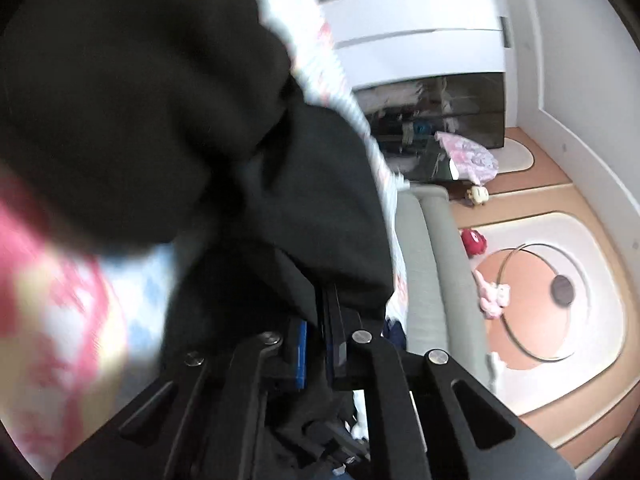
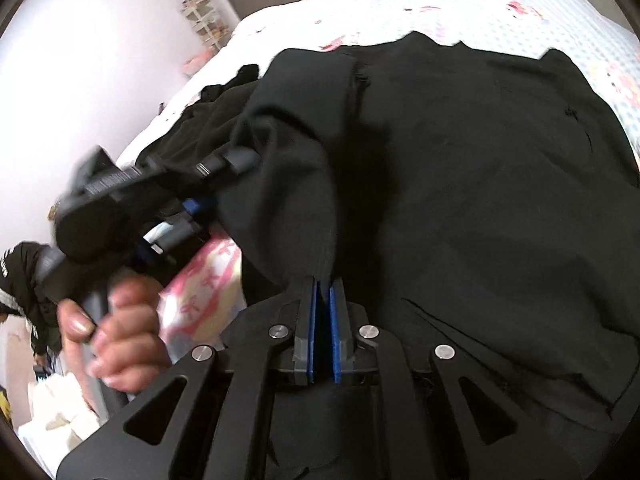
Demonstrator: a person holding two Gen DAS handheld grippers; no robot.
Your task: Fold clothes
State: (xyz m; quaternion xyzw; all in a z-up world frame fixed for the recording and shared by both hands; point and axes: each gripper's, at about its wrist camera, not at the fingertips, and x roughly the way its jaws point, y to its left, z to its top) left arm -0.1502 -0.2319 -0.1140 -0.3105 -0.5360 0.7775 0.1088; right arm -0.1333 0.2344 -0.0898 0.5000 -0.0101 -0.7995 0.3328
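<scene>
A black garment [image 2: 460,184] lies spread over the bed and fills most of the right wrist view. My right gripper [image 2: 323,300] is shut on a fold of its near edge, blue pads pinched on the cloth. My left gripper [image 1: 320,312] is shut on another part of the same black garment [image 1: 160,100], which drapes over its fingers and hides the tips. The left gripper [image 2: 132,204] and the hand holding it also show at the left of the right wrist view, lifted above the bed.
The bed has a white and light blue sheet [image 2: 460,12] with pink prints. A pink patterned cloth [image 2: 204,300] lies by the near edge. Beside the bed are a grey bed frame [image 1: 432,260], floor mats with toys [image 1: 476,240] and a white cabinet [image 1: 420,40].
</scene>
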